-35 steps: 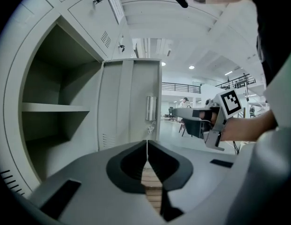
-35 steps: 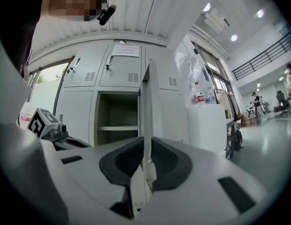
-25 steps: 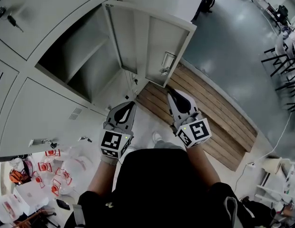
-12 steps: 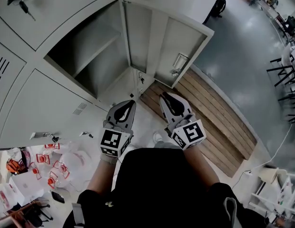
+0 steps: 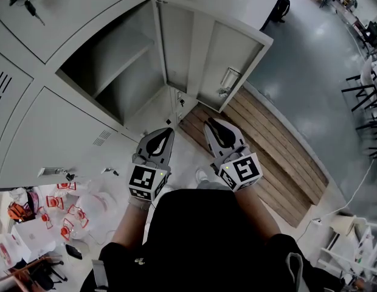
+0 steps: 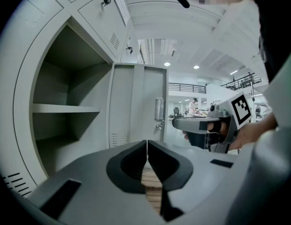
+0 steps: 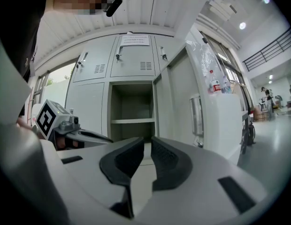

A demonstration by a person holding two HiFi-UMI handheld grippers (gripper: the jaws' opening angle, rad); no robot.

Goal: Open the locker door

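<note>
I see the locker door swung wide open, standing out from the cabinet with its inner face and latch turned toward me. The open compartment to its left shows one shelf. My left gripper and right gripper hover side by side in front of my body, below the door and apart from it. Both have their jaws closed together with nothing between them. A wooden slatted platform lies on the floor beneath the door. A key hangs from a closed locker at upper left.
</note>
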